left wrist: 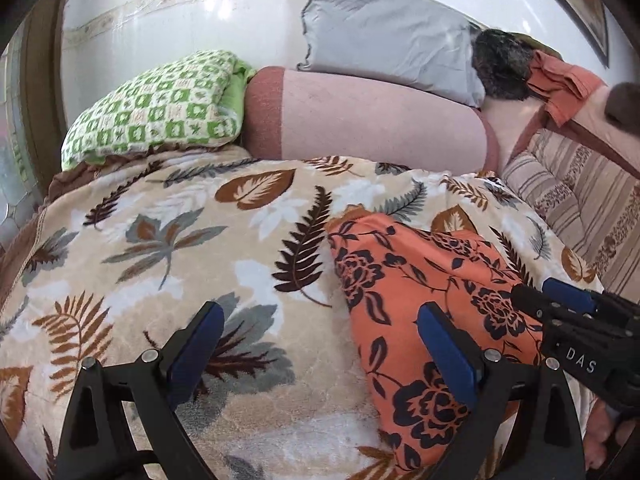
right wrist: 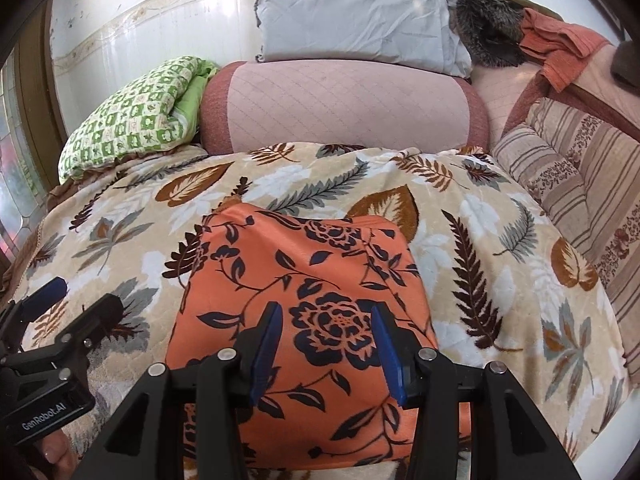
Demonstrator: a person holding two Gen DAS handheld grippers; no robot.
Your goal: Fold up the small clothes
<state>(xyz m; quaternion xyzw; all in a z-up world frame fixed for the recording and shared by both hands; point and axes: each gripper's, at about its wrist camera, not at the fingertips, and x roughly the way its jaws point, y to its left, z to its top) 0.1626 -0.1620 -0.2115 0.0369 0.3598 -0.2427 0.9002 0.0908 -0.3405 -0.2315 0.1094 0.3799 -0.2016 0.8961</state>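
We see the orange floral garment (right wrist: 304,320) lying folded into a rough rectangle on the leaf-patterned blanket (right wrist: 500,280), at the near middle of the bed; in the left wrist view the same garment (left wrist: 416,312) sits to the right of centre. Its far edge looks slightly lifted, with one corner poking up at the far left.

Our right gripper (right wrist: 326,354) hangs just over the near half of the garment, its blue-padded jaws spread apart with a dark printed flower showing between them and nothing pinched. Whether the pads touch the cloth we cannot tell. Our left gripper (left wrist: 320,354) is spread wider still and holds nothing; its right finger (left wrist: 444,354) is over the garment's left edge, its left finger over bare blanket. In the left wrist view the right gripper (left wrist: 560,300) shows at the right edge, over the garment's right side.

Beyond the blanket, at the far side, lies a pink bolster (right wrist: 344,108) with a grey pillow (right wrist: 356,16) on top. A green checked quilt (right wrist: 132,116) is bundled at the far left. At the right lie a striped cushion (right wrist: 576,176) and, further back, an orange cloth (right wrist: 560,48) beside a dark furry item (right wrist: 488,28).
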